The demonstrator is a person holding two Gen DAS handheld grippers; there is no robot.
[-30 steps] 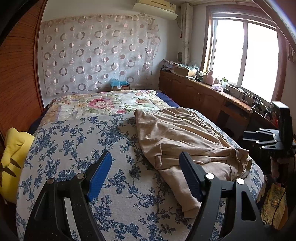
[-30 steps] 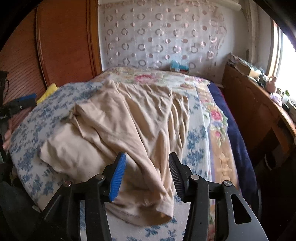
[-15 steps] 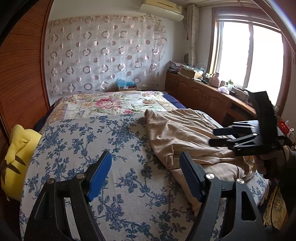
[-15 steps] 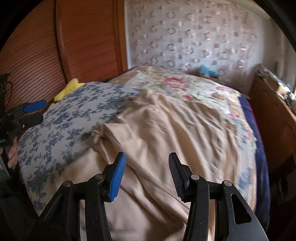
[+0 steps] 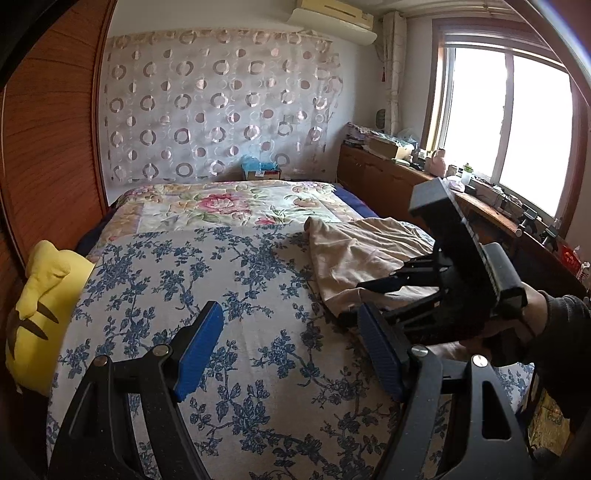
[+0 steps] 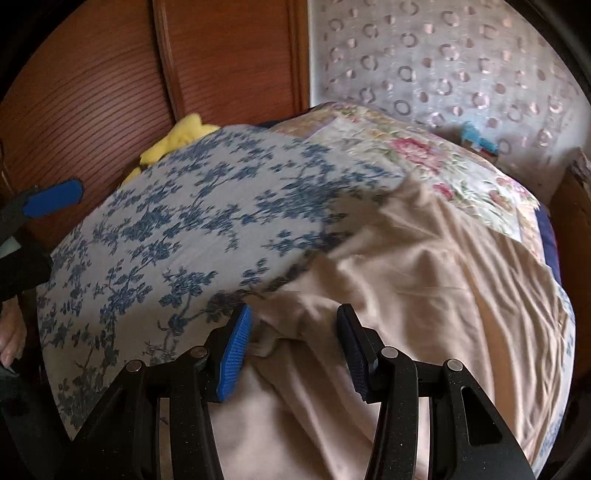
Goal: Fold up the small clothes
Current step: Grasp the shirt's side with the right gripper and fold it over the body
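One beige garment [image 6: 424, 280] on the bed, crumpled, just the one. Two grippers in play: the left gripper [image 5: 288, 354] and the right gripper [image 6: 291, 350], each with two blue-padded fingers. One blue-flowered bedspread [image 5: 192, 280], one pink-flowered quilt [image 5: 229, 206] beyond it. One yellow plush toy [image 5: 37, 314] at the side. One window [image 5: 506, 122], one air conditioner [image 5: 332, 18], one ring-patterned curtain [image 5: 218, 103].
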